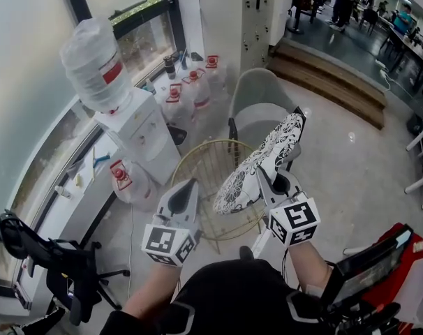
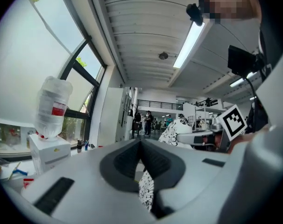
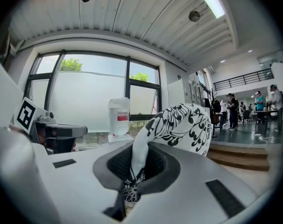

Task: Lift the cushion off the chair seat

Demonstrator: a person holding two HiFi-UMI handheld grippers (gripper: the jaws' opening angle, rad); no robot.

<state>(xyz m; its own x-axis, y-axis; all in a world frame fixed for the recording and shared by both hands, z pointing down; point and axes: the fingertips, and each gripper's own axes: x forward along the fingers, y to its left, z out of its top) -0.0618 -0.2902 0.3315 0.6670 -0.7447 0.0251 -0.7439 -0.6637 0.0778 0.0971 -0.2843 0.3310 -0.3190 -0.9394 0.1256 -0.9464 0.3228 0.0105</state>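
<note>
right claw (image 1: pixel 265 177) clamps the cushion (image 1: pixel 267 152) — above the chair (image 1: pixel 190 160)

The cushion (image 1: pixel 262 160) is white with a black scrolling leaf-and-flower pattern, the wire chair seat (image 1: pixel 204 166) is brassy gold, and the floor (image 1: pixel 337 166) is a glossy pale grey. The left gripper (image 1: pixel 186 187) and right gripper (image 1: pixel 269 180) are light grey with dark grey jaws, and their marker cubes (image 1: pixel 171 244) are white printed with black squares. The water bottle (image 1: pixel 93 60) is clear and bluish with a red label, its dispenser (image 1: pixel 140 131) is white, the armchair (image 1: pixel 262 96) is pale grey, and the person's top (image 1: pixel 232 292) is black.
</note>
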